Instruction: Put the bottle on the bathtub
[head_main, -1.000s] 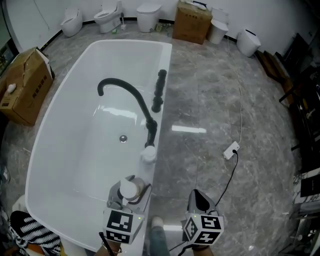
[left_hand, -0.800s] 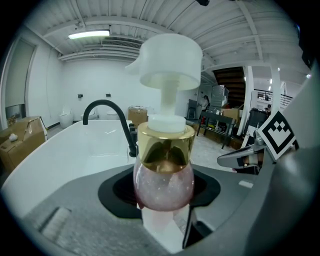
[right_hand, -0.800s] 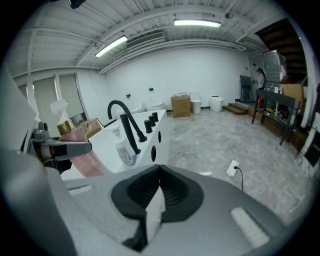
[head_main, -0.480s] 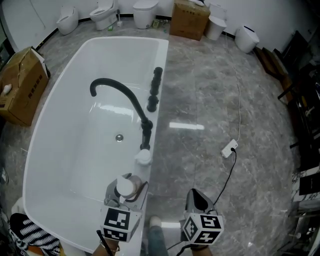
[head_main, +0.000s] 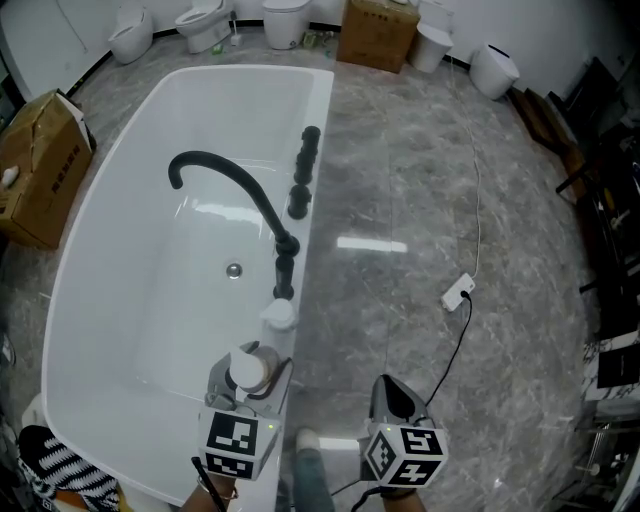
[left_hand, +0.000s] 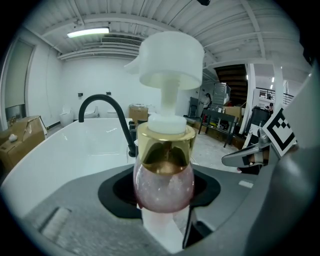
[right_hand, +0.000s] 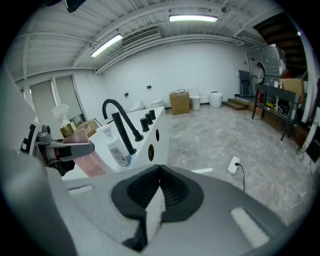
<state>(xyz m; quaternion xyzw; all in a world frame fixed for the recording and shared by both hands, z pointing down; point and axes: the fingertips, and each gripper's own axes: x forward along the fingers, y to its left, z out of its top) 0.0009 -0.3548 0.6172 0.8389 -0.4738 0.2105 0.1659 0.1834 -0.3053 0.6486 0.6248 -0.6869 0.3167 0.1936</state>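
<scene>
Bottle (left_hand: 163, 175) is clamped upright in the left gripper (head_main: 250, 380) jaws over the near bathtub rim (head_main: 289, 343), right gripper (right_hand: 158, 192) jaws closed and empty; best lower it straight, base flat, clear of the white bottle (head_main: 280, 313), then release.

The bottle (left_hand: 163, 182) I hold has a clear, pink, glittery body, a mirror-bright gold collar and a matt white plastic pump. The tub (head_main: 140, 300) is glossy white, its tap (head_main: 284, 243) matt black, the floor (head_main: 420, 180) polished grey stone.
</scene>
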